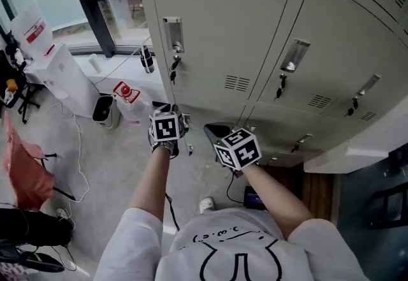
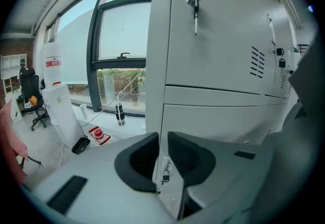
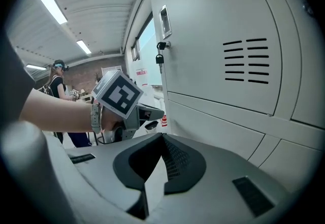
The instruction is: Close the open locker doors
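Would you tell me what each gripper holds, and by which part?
Left gripper clamps the open locker door by its free edge; right gripper holds nothing.

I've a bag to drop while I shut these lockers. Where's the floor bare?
Bare floor lies between the white cable and the left forearm. Under the window it is crowded: white unit, small bin, red-and-white bag. A pink cloth fills the left edge.
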